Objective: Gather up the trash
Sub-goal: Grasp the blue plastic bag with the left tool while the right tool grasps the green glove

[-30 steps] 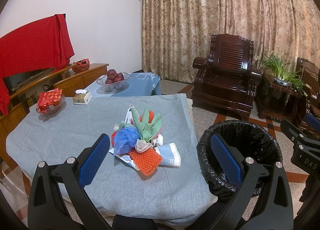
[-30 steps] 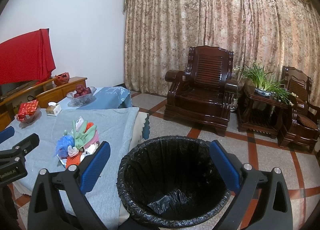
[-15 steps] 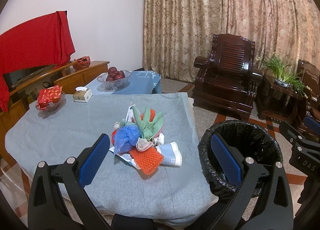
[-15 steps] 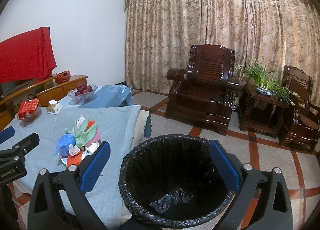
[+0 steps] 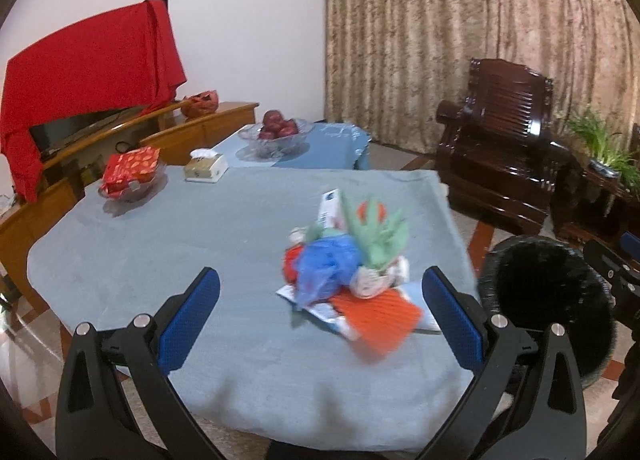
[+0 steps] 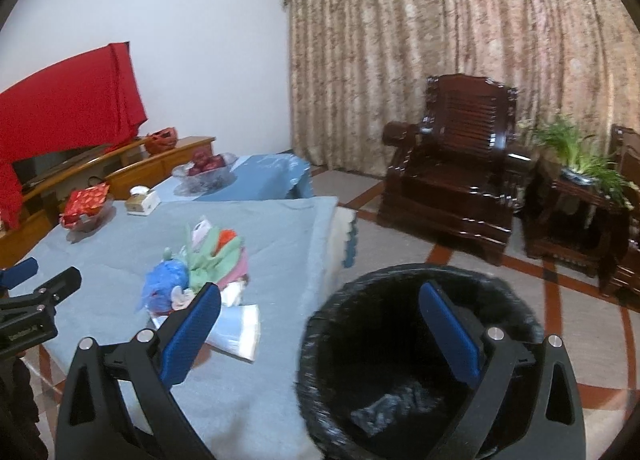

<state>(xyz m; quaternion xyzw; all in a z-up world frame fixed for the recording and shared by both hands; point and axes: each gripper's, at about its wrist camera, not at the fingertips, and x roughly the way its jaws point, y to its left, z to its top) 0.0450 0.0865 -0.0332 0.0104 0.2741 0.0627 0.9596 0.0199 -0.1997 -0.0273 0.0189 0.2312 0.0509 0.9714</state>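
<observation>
A pile of trash (image 5: 348, 268) lies on the grey-blue tablecloth (image 5: 180, 236): a blue mesh ball, green pieces, an orange mesh pad and white wrappers. My left gripper (image 5: 320, 300) hangs open just short of the pile, nothing between its blue pads. A black-lined trash bin (image 6: 420, 360) stands on the floor right of the table, also visible as the bin (image 5: 548, 296) in the left wrist view. My right gripper (image 6: 320, 324) is open above the bin's near-left rim, the trash pile (image 6: 196, 280) to its left.
A tissue box (image 5: 206, 167), a glass dish with a red packet (image 5: 130, 175) and a fruit bowl (image 5: 276, 131) sit at the table's far side. A wooden sideboard (image 5: 120, 139) runs along the left. A dark armchair (image 6: 452, 179) and plant stand (image 6: 576, 195) stand behind the bin.
Both grippers swung left and towards the table. The trash pile now sits between the left gripper's fingers in view, and the bin has shifted right in both views. Both stay open.
</observation>
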